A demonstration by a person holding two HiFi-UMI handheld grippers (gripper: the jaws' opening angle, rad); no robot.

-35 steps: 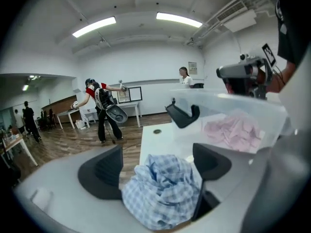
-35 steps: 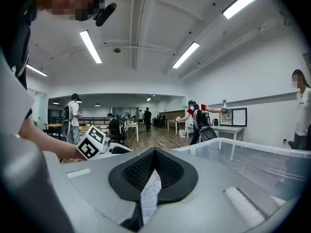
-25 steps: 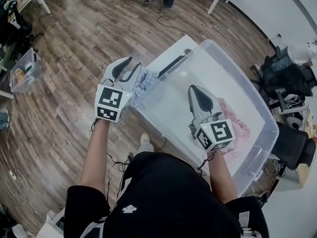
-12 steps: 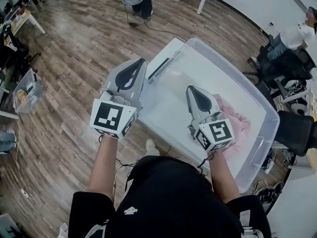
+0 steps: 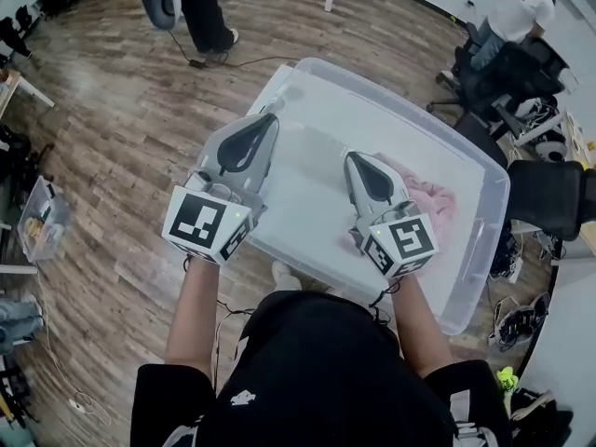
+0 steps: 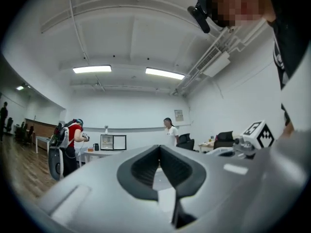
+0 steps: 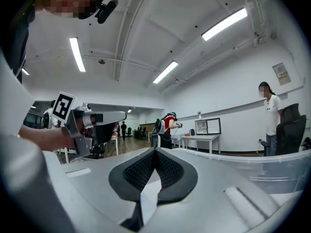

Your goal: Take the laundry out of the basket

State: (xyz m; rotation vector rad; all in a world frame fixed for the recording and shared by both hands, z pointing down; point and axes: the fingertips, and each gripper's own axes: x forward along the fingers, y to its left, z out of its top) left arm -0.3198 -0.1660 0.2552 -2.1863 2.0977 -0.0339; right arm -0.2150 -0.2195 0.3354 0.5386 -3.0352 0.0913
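The basket is a clear plastic bin (image 5: 395,79) on a white table in the head view. Pink laundry (image 5: 430,199) lies crumpled in its right half. My left gripper (image 5: 270,119) hangs over the bin's near left part, shut and with nothing between its jaws. My right gripper (image 5: 351,156) is over the bin's middle, just left of the pink laundry, also shut and holding nothing. In the left gripper view the pads (image 6: 159,148) meet with nothing between them. The right gripper view shows its pads (image 7: 155,151) closed the same way, with the bin's rim (image 7: 252,157) on the right.
Black office chairs (image 5: 549,194) stand close to the bin's right side. A person in dark trousers (image 5: 200,7) stands beyond the table, another in a white shirt (image 5: 521,12) at the far right. A small clear box (image 5: 42,222) sits on the wooden floor at the left.
My left gripper has shut, risen and moved from the blue-white cloth beside the bin's left corner to over the bin; that cloth is out of sight now. The right gripper shifted slightly.
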